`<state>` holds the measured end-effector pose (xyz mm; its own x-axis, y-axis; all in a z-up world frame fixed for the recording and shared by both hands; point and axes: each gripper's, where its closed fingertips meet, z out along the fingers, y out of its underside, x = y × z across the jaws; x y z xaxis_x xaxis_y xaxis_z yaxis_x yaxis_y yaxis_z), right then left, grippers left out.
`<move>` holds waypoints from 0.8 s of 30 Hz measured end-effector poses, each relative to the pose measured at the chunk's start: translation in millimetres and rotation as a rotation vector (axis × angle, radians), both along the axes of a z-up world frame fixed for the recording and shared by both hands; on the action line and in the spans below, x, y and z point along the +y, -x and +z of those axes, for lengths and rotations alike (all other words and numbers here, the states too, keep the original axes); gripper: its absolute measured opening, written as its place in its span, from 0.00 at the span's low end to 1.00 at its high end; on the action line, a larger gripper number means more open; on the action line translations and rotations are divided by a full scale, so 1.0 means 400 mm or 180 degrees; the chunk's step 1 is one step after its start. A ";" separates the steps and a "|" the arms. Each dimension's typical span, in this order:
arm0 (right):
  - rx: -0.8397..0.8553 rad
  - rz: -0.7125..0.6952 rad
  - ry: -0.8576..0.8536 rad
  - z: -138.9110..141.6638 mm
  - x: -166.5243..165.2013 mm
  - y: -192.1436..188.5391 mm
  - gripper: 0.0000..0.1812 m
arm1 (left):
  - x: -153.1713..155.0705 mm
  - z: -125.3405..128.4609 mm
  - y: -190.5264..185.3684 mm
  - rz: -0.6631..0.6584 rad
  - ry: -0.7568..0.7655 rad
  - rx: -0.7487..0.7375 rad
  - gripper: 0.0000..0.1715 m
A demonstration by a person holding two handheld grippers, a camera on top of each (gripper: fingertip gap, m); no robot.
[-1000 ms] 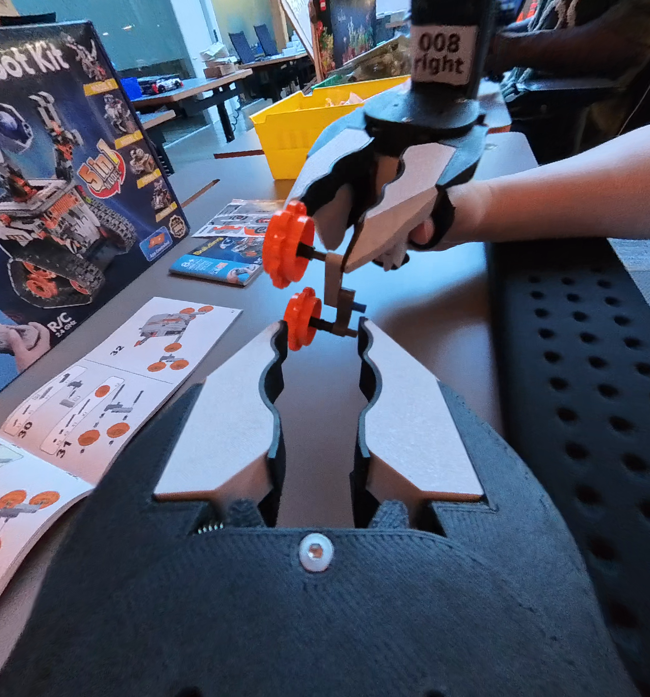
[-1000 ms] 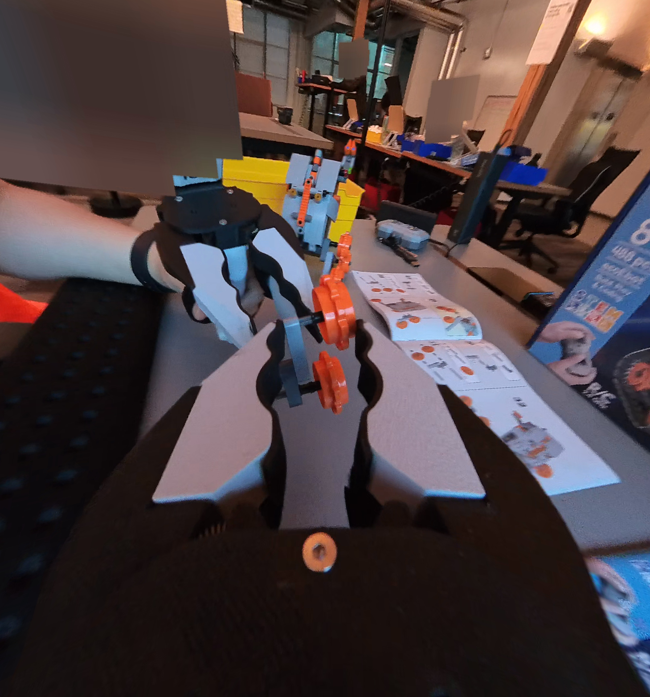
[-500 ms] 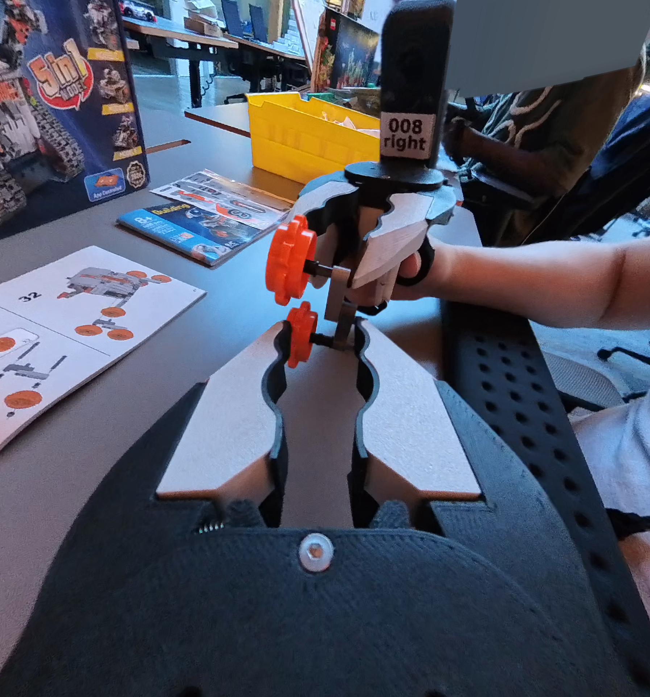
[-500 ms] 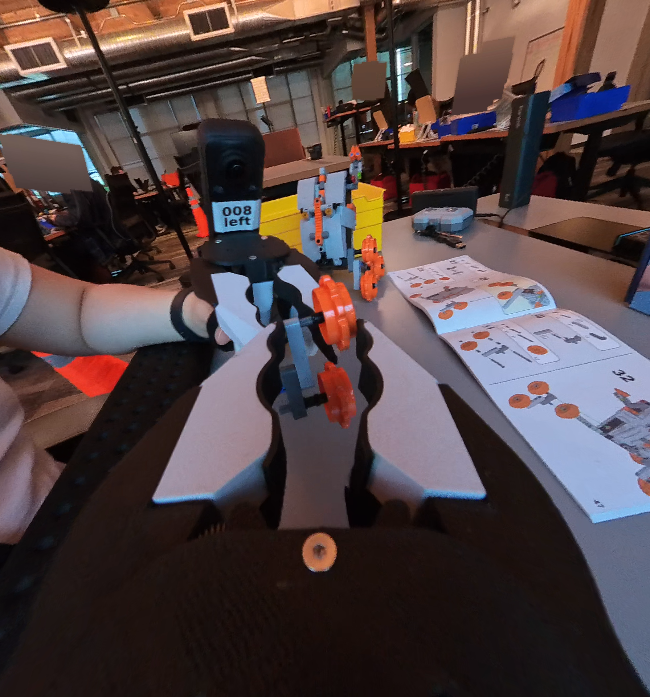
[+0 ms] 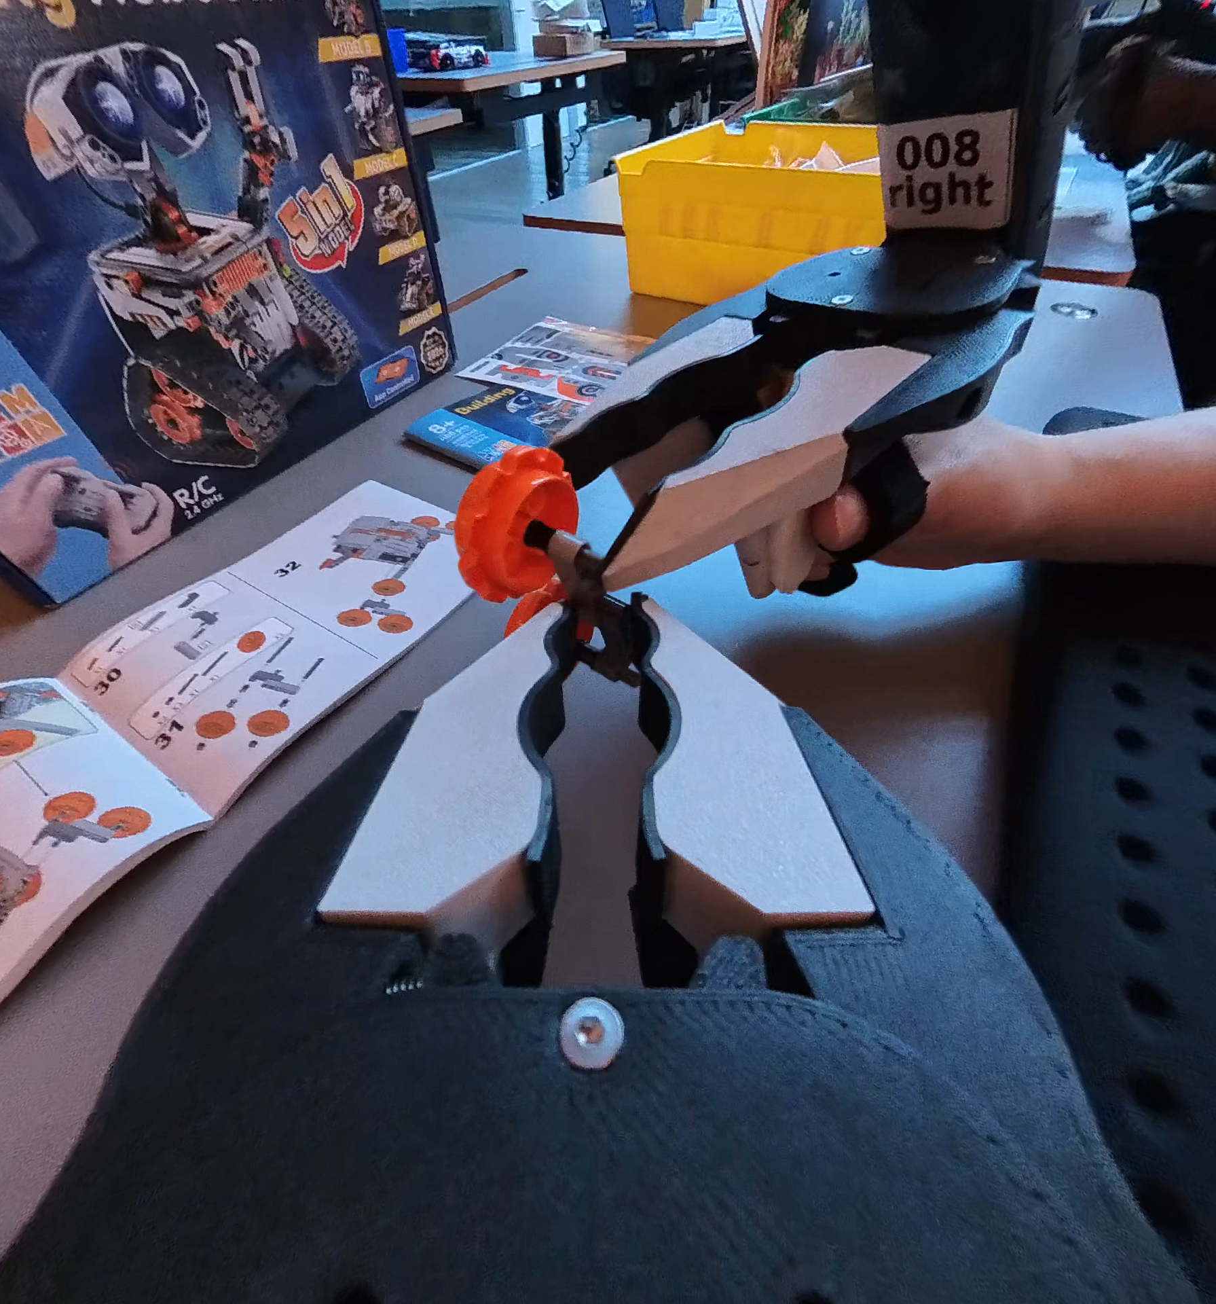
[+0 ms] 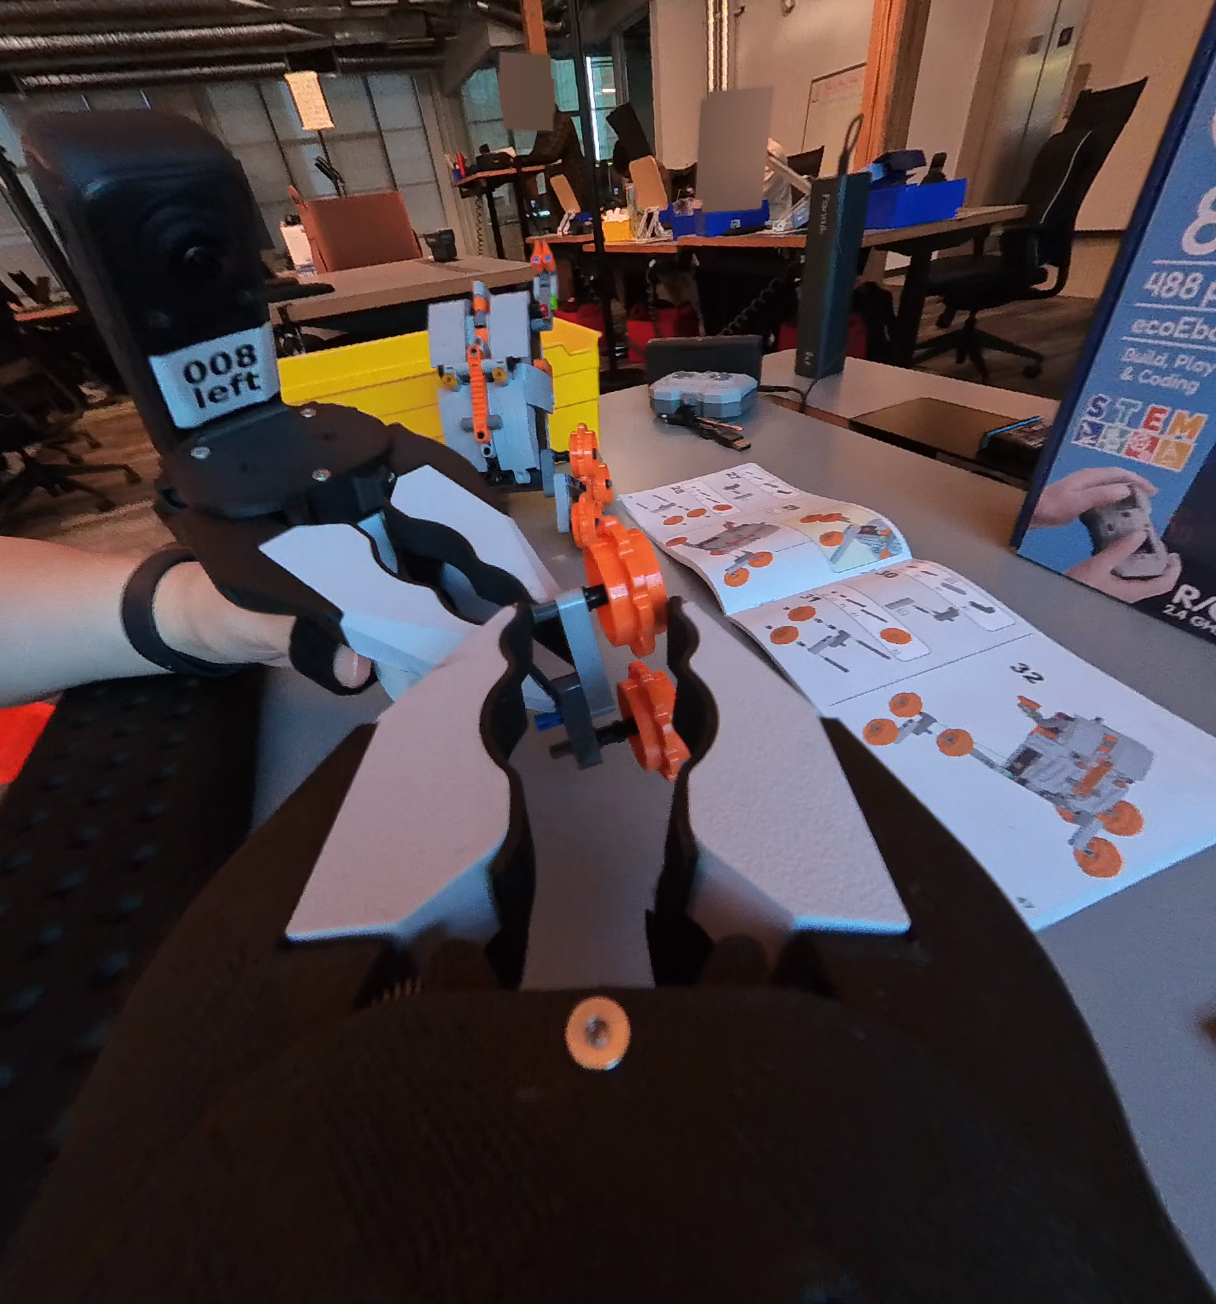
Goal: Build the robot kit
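Observation:
A small wheel assembly, a grey beam [image 6: 584, 670] with a large orange wheel [image 5: 513, 526] and a smaller orange wheel [image 6: 651, 730] on black axles, is held in the air above the grey table [image 5: 837, 670]. My right gripper [image 6: 598, 621] is shut on it across the wheels and axle ends; it also shows in the left wrist view [image 5: 587, 518]. My left gripper [image 5: 601, 631] is shut on the lower end of the beam, meeting the right gripper tip to tip. It also shows in the right wrist view [image 6: 520, 610]. The smaller wheel is mostly hidden in the left wrist view.
An open instruction booklet [image 5: 203, 670] lies on the left, a tall robot kit box [image 5: 167, 282] behind it. Small leaflets [image 5: 520, 402] and a yellow bin [image 5: 746, 212] lie beyond. A partly built grey model [image 6: 492, 395], loose orange wheels [image 6: 587, 480], a controller [image 6: 703, 391] and a black perforated mat [image 5: 1155, 776]. Less than 4 cm separates the two grippers' tips. From either gripper's tips it is about 25 cm to the partly built grey model [image 6: 492, 395].
My left gripper has moved in and closed from open onto the lower end of the beam. My right gripper has kept its hold on the assembly and tilted.

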<state>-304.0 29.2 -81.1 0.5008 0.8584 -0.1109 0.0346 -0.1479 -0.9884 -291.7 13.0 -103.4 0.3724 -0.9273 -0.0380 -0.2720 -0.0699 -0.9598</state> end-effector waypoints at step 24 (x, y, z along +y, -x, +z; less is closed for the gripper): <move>-0.2231 -0.0459 -0.1797 -0.079 0.000 0.036 0.21 | 0.042 -0.042 0.028 0.0177 0.1820 -0.0621 0.05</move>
